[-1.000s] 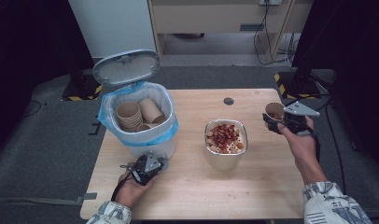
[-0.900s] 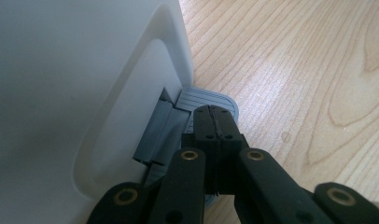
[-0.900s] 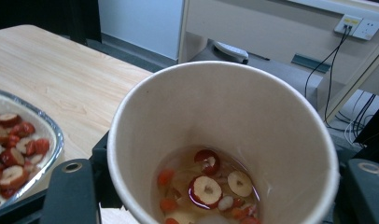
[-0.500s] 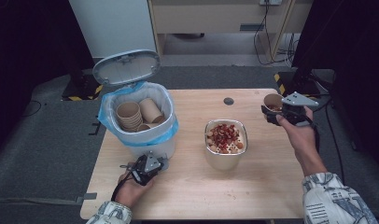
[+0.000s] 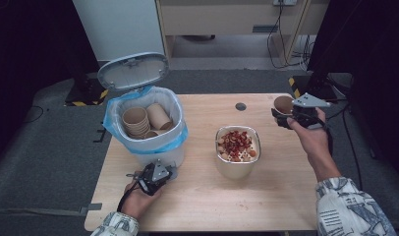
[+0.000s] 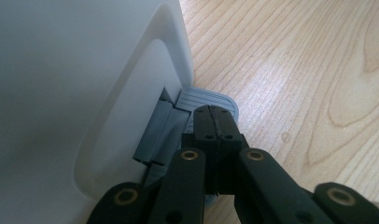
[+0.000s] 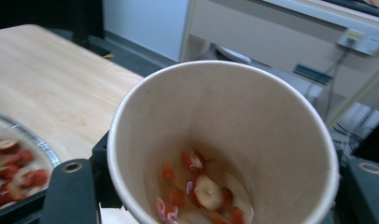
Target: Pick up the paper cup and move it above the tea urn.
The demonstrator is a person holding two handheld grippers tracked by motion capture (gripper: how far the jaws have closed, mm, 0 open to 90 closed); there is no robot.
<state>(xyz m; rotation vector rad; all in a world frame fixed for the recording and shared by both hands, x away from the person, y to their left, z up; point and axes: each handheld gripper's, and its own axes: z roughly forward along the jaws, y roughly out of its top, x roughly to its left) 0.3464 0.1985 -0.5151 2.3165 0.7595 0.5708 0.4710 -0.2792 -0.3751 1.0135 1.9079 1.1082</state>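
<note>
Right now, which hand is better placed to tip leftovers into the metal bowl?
Right. The right gripper holds the paper cup of leftovers beside the metal bowl; the left gripper is shut, pressing the bin's pedal.

The left gripper (image 5: 156, 175) lies low at the near left, jaws pressed fully together, held by the left hand (image 5: 137, 196) with the forearm entering from the bottom edge. The right gripper (image 5: 292, 112) is raised at the far right, jaws spread and clamped, gripped by the right hand (image 5: 310, 135); the patterned sleeve (image 5: 352, 209) covers the forearm.
</note>
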